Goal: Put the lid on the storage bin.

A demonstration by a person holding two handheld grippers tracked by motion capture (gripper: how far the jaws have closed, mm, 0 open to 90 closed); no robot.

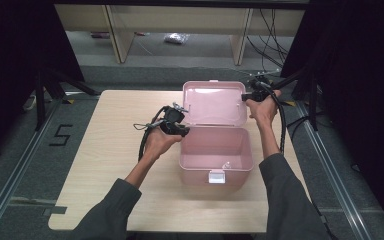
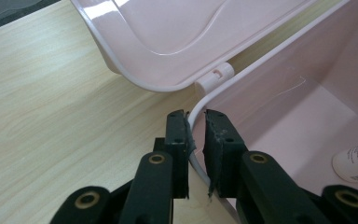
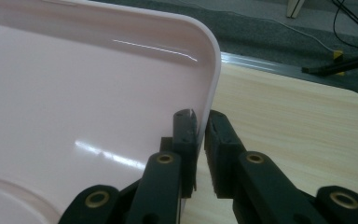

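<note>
A pink plastic box (image 1: 200,175) stands open on the wooden table, its lid (image 1: 214,102) tilted up and back. My left gripper (image 1: 182,131) is shut on the box's left rim. In the left gripper view the jaws (image 2: 196,126) pinch that white-edged rim (image 2: 200,100) just below the hinge (image 2: 214,77). My right gripper (image 1: 246,96) is shut on the lid's right edge. In the right gripper view the jaws (image 3: 203,128) close around the lid's rim (image 3: 216,79). A small white bottle (image 2: 356,163) lies on the box floor (image 1: 226,165).
A white latch (image 1: 216,176) sits on the box's front wall. The light wooden table (image 1: 110,165) extends left of the box. Black stand legs (image 1: 45,92) flank the table's far corners. Cables (image 1: 270,45) and shelf legs (image 1: 115,35) lie beyond.
</note>
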